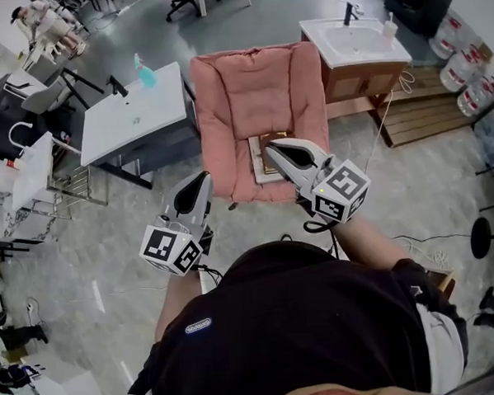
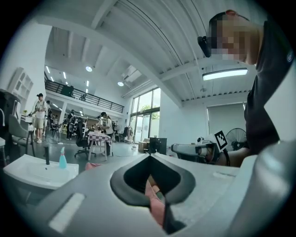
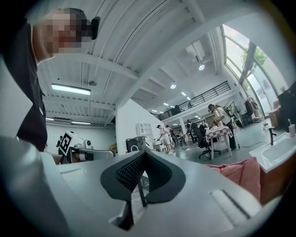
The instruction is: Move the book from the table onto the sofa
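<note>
Pink sofa (image 1: 253, 85) already bearing the book (image 1: 262, 160); left tongs (image 1: 204, 178) and right tongs (image 1: 270, 147) closed, empty. Placing seemingly finished; next, only drawing clear.

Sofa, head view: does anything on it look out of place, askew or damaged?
Nothing stands out. The book lies flat on the sofa seat near its front edge, roughly square to it, partly hidden by the right gripper. No spill or damage shows.

Pink sofa (image 1: 258, 101), white table (image 1: 135, 116), turquoise spray bottle (image 1: 145, 74), your black shirt (image 1: 303, 330), black-and-white square markers on your left gripper (image 1: 201, 178) and right gripper (image 1: 271, 147).
</note>
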`<move>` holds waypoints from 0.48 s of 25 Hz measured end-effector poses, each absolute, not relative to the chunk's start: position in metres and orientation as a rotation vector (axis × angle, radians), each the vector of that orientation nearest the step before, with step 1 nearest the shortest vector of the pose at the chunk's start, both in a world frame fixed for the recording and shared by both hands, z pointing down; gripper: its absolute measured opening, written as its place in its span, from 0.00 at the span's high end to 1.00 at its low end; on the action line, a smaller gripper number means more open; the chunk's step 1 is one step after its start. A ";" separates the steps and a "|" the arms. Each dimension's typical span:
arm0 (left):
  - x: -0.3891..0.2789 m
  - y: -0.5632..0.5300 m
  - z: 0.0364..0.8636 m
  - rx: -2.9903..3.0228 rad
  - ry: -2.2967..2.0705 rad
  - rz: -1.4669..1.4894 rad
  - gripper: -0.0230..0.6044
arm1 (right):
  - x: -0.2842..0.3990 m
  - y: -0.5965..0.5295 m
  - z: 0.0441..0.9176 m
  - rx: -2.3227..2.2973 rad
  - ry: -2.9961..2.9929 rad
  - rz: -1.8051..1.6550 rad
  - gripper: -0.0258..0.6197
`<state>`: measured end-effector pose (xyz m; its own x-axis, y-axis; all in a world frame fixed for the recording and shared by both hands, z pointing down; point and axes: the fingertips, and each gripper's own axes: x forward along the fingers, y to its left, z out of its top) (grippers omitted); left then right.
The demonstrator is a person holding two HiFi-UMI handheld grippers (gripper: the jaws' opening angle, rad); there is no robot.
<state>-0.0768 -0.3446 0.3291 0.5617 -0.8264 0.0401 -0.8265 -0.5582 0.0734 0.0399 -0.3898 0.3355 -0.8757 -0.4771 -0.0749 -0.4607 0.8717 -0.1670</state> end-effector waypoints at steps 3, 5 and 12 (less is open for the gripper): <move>-0.102 -0.311 0.328 2.662 -1.542 0.002 0.96 | 0.010 -0.365 0.334 -0.631 2.968 -0.218 0.91; -0.123 -0.283 0.329 2.611 -1.622 0.011 0.96 | -0.012 -0.344 0.330 -0.552 2.991 -0.215 0.91; -0.183 -0.150 0.323 2.440 -1.872 -0.013 0.96 | -0.085 -0.236 0.316 -0.229 3.020 -0.234 0.91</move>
